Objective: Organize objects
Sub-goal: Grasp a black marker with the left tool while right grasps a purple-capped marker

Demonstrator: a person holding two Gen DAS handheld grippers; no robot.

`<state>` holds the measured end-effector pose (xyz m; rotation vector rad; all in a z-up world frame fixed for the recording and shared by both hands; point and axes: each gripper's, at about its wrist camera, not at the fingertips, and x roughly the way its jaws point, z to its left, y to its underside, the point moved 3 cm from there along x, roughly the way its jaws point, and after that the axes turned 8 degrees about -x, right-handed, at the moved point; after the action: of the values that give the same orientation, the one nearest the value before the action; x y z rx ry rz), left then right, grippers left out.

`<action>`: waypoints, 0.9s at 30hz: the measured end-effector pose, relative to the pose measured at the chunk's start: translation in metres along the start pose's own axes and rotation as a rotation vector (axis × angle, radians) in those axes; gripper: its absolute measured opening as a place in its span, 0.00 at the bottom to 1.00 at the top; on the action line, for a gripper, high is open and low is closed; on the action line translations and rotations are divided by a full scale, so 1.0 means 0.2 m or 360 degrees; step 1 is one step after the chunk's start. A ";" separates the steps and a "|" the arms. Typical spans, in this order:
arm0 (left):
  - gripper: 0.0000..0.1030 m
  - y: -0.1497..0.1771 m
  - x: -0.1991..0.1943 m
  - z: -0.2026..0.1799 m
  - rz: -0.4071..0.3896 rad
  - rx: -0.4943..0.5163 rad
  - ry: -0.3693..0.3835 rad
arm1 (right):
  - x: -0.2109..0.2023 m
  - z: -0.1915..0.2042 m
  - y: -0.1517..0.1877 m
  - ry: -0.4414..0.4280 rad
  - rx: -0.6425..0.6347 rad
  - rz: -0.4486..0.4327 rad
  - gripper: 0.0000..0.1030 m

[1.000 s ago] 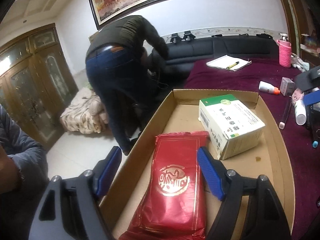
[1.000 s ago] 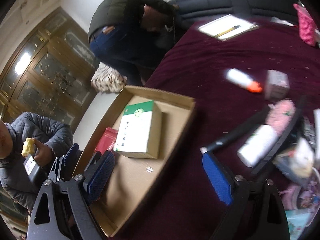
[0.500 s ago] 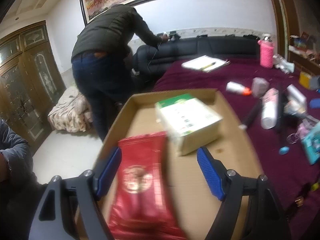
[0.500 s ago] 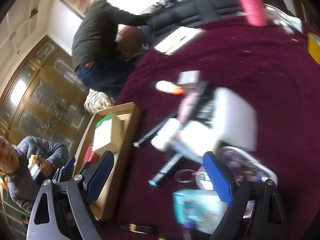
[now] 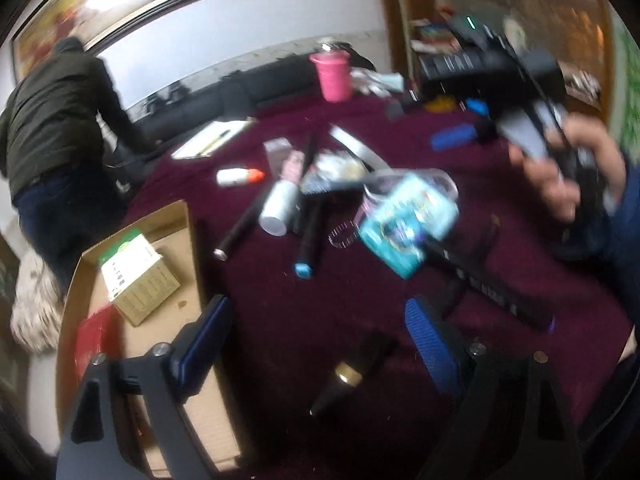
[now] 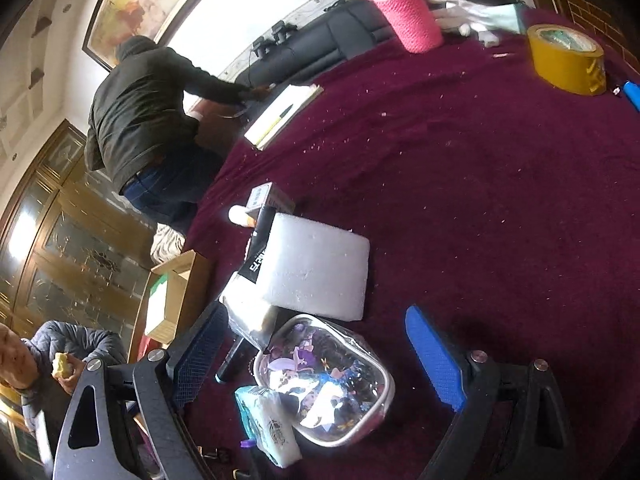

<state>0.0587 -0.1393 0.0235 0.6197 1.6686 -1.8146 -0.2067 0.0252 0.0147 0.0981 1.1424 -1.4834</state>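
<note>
Right hand-held gripper (image 6: pixel 316 356): jaws spread wide, nothing held, hung over clear pouch (image 6: pixel 324 380) at near edge of the clutter. Left hand-held gripper (image 5: pixel 316 344): likewise agape, empty, above black tube (image 5: pixel 352 372). Cardboard tray (image 5: pixel 188 224) sits left. Risk noted: pouch overlaps tissue pack (image 6: pixel 268 420); neighbours could be dragged.

I see a cardboard tray (image 5: pixel 132 344) at the bench's (image 5: pixel 400 152) left edge holding a green-topped box (image 5: pixel 136 276) and red packet (image 5: pixel 94 340). Tubes, a teal pack (image 5: pixel 406 226) and a clear pouch (image 6: pixel 324 380) lie jumbled mid-bench.
</note>
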 end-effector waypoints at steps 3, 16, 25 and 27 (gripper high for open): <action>0.85 0.06 0.04 0.00 0.0085 0.0049 0.0010 | -0.02 0.01 0.00 -0.0017 -0.0007 -0.0017 0.91; 0.27 0.15 0.19 -0.02 0.0257 0.0081 0.0107 | -0.03 0.11 0.02 -0.0022 -0.0087 -0.0021 0.91; 0.17 0.16 0.19 -0.04 0.0211 -0.0048 0.0104 | -0.22 0.35 0.36 -0.0012 -0.0585 0.0228 0.78; 0.17 0.17 0.19 -0.04 0.0193 -0.0046 0.0102 | -0.22 0.36 0.50 0.0038 -0.0691 0.0352 0.68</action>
<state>0.0546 -0.1375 -0.0270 0.7566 1.6585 -1.6987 -0.0752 0.0252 0.0213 -0.0568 1.4006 -1.0186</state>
